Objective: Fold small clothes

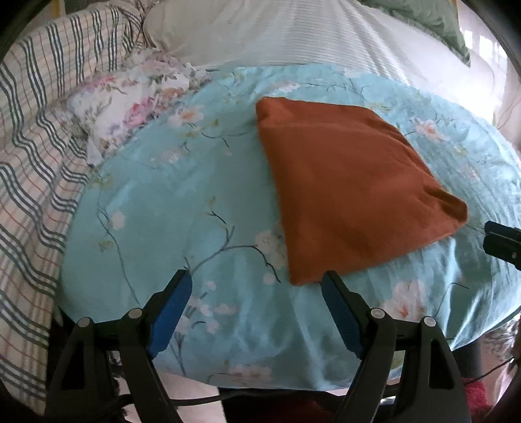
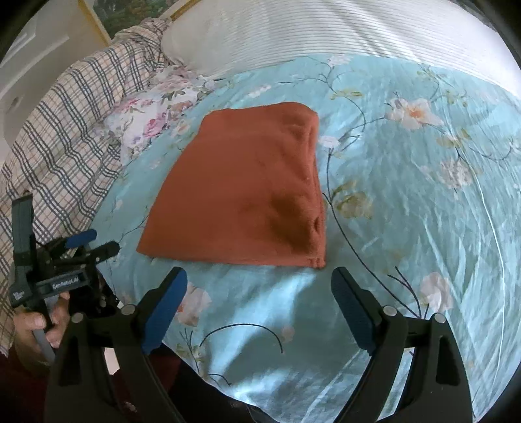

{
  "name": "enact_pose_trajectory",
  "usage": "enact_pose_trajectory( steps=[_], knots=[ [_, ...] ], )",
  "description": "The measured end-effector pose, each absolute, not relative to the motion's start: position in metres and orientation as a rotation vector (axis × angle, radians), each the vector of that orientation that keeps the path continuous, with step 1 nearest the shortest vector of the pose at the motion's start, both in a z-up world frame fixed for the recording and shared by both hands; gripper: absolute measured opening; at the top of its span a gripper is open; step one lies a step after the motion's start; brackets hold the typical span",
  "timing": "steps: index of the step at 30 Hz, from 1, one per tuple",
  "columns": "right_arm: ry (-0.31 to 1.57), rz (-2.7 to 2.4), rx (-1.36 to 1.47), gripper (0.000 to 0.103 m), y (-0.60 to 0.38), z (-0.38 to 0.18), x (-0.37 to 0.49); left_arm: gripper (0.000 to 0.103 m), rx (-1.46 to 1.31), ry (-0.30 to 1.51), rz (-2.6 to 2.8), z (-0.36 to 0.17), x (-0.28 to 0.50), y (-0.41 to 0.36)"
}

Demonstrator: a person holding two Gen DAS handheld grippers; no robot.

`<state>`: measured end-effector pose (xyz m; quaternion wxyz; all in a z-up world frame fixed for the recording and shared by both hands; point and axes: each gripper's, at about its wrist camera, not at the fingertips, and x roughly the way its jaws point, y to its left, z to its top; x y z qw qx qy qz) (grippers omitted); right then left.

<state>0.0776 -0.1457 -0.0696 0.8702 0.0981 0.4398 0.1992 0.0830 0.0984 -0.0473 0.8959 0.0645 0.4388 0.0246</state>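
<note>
A rust-orange cloth [image 1: 342, 188] lies folded into a flat, roughly four-sided stack on the teal floral cover [image 1: 156, 211]. My left gripper [image 1: 257, 273] hangs open just short of the cloth's near corner, with nothing between its blue pads. In the right wrist view the same cloth [image 2: 247, 188] lies ahead of my right gripper [image 2: 259, 270], which is open and empty just before the near folded edge. The left gripper [image 2: 104, 241] shows there at the lower left, held by a hand [image 2: 32, 325]. Part of the right gripper [image 1: 501, 240] pokes in at the right edge.
A white cloth with pink flowers [image 1: 130, 107] lies crumpled at the cover's far left. A plaid blanket [image 1: 32, 146] is bunched along the left side. White striped bedding [image 1: 293, 32] lies behind, with a green cushion [image 1: 439, 22] at the back right. The cover's front edge drops off near me.
</note>
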Motion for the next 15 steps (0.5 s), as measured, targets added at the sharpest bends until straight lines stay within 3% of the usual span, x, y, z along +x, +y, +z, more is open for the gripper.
enact_pose_trajectory(
  steps=[15],
  knots=[
    [0.921, 0.474, 0.105, 0.095, -0.125, -0.054, 0.087, 0.084, 0.166, 0.899, 0.080, -0.037, 0.092, 0.108]
  ],
)
